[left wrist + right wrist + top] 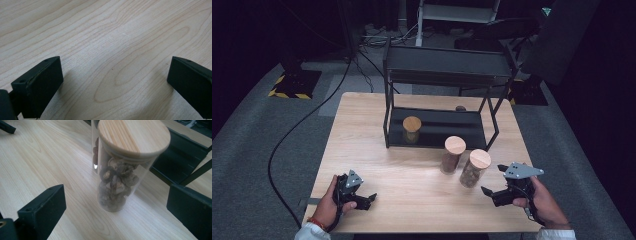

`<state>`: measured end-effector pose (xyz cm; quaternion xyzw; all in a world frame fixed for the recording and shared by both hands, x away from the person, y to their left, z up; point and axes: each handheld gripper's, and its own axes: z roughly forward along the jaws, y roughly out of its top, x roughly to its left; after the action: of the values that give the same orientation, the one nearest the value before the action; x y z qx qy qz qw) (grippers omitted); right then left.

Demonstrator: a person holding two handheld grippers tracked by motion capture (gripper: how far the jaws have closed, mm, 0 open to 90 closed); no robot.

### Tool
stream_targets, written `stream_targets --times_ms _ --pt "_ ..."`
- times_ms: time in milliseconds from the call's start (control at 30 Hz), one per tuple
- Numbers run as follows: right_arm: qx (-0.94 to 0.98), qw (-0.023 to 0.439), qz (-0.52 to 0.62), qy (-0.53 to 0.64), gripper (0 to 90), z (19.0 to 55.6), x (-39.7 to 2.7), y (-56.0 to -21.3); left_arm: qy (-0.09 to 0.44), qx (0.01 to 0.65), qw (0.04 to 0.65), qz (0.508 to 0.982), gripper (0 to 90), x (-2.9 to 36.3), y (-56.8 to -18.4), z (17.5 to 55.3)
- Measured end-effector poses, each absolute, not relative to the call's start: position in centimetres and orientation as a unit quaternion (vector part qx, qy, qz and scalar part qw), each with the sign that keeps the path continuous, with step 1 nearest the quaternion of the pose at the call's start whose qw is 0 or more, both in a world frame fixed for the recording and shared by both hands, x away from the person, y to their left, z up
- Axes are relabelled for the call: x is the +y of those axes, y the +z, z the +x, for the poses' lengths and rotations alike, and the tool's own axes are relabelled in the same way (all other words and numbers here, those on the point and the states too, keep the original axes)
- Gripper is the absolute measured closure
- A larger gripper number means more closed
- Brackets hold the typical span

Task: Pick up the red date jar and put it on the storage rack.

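The right hand-held gripper (495, 181) sits near the counter's (362, 150) near right corner, jaws spread wide and gripping nothing, aimed at the nearest jar (474, 168). In the right gripper view that jar (125, 167) stands upright between the 2 black jaws but ahead of them, untouched; its wooden lid (133, 135) is cut off at the top edge, and the dark, lumpy contents are hard to name through the glass. Right behind it a second jar (95, 152) is almost wholly hidden, just a sliver of glass and brown filling showing at its left. The high view sorts that out: the second jar (452, 154) stands just beside the first, toward the rack (439, 75), both on the bare counter in front of the rack's right front leg.

A third jar (411, 129) stands on the rack's lower shelf, left of middle, dim under the upper shelf. A small dark object (460, 108) behind the lower shelf is too small to identify.

The left hand-held gripper (364, 199) rests low by the counter's near left corner, well apart from all 3 jars. The left gripper view has its jaws released, wide apart, bare wood grain (112, 50) between them. A black cable (292, 135) loops across the grey floor off the counter's left edge.
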<state>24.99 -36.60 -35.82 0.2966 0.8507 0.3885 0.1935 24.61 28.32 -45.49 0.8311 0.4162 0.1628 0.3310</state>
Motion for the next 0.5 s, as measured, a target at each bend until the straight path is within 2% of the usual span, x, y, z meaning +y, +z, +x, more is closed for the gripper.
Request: stream_targets --times_ms 500 --pt "0.855 0.195 0.29 0.384 2.2 26.9 -34.9 -34.0 0.163 0.416 0.331 0.831 0.0 28.3 -45.5 24.6"
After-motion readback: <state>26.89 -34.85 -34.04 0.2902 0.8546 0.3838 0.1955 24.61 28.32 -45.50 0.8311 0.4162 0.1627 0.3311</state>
